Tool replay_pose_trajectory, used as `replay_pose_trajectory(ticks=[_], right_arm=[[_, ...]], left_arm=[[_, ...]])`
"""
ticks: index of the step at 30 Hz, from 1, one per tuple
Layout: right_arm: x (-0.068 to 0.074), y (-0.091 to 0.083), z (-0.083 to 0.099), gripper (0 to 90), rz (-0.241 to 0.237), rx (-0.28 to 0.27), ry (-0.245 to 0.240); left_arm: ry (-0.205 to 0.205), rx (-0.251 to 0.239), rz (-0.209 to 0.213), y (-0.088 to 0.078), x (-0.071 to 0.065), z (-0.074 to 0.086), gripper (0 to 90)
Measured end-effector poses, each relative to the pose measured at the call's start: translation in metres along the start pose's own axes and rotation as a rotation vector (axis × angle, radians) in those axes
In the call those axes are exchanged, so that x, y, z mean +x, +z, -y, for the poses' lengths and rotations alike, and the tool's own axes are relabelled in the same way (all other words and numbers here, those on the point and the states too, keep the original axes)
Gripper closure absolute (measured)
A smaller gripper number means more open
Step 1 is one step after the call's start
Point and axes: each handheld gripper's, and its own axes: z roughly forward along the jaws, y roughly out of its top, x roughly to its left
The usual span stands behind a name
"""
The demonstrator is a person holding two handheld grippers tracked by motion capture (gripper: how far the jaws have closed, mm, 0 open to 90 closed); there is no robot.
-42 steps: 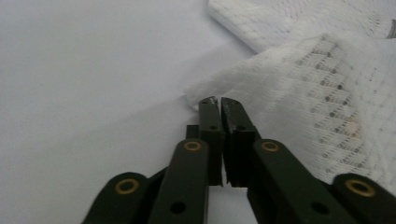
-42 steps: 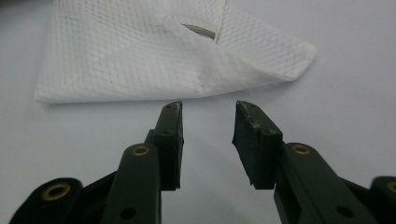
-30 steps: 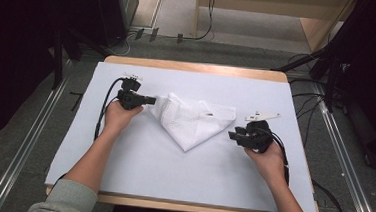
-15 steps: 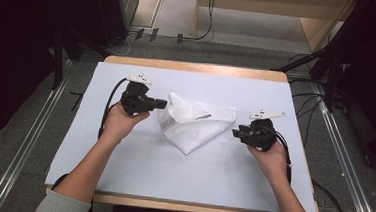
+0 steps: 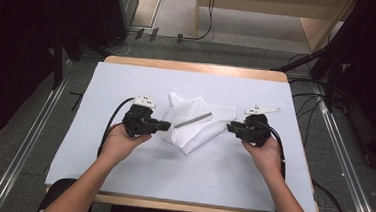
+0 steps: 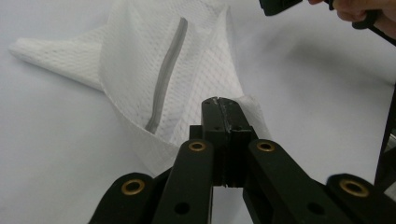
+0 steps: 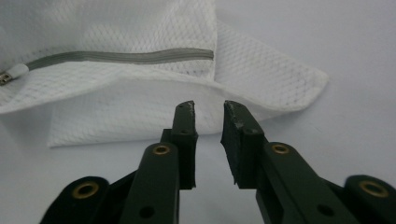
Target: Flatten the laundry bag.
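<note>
A white mesh laundry bag with a grey zipper lies bunched at the middle of the table. My left gripper is at the bag's left end, jaws shut on a fold of the mesh. In the left gripper view the fabric rises to the closed tips. My right gripper sits at the bag's right corner. Its jaws have just been closing and stand slightly apart, with nothing between them. The bag's edge lies just beyond the tips.
A white cover spreads over the wooden table. Cables run across the floor beyond the far edge. Metal rails flank both sides, and dark equipment stands at the far left and right.
My left gripper has moved right with the bag's left end, folding and bunching the bag. My right gripper's jaws have narrowed beside the bag's right corner.
</note>
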Motion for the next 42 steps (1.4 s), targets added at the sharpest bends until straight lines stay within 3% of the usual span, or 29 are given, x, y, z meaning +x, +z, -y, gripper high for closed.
replay_pose_trajectory(ticks=[9,14,18,23,27,31,36,39,42], right_arm=[[0.015,0.013,-0.013,77.1,-0.028,-0.009,-0.036],[0.015,0.014,-0.019,77.5,-0.028,-0.026,-0.031],[0.017,0.023,-0.024,82.7,-0.031,-0.034,-0.017],[0.021,0.042,-0.026,87.2,-0.025,0.018,-0.032],[0.021,0.063,-0.016,88.3,-0.025,0.121,-0.039],[0.022,0.071,-0.011,88.8,-0.021,0.160,-0.043],[0.023,0.072,-0.008,89.1,-0.011,0.161,-0.051],[0.023,0.072,-0.006,89.2,-0.011,0.157,-0.070],[0.023,0.072,-0.005,89.3,-0.013,0.152,-0.059]], left_arm=[[-0.023,0.046,0.032,0.007,-0.009,0.020,90.0],[-0.026,0.047,0.041,0.006,-0.014,0.027,90.0],[-0.044,0.040,0.061,0.006,-0.015,0.032,90.0],[-0.060,0.042,0.077,0.005,-0.014,0.037,90.0],[-0.059,0.050,0.078,0.003,-0.014,0.039,90.0],[-0.061,0.028,0.077,0.000,-0.012,0.039,85.6],[-0.048,0.029,0.063,-0.006,-0.012,0.036,78.3],[-0.038,0.005,0.058,-0.016,-0.013,0.034,72.4],[-0.045,-0.014,0.043,-0.025,-0.007,0.029,68.4]])
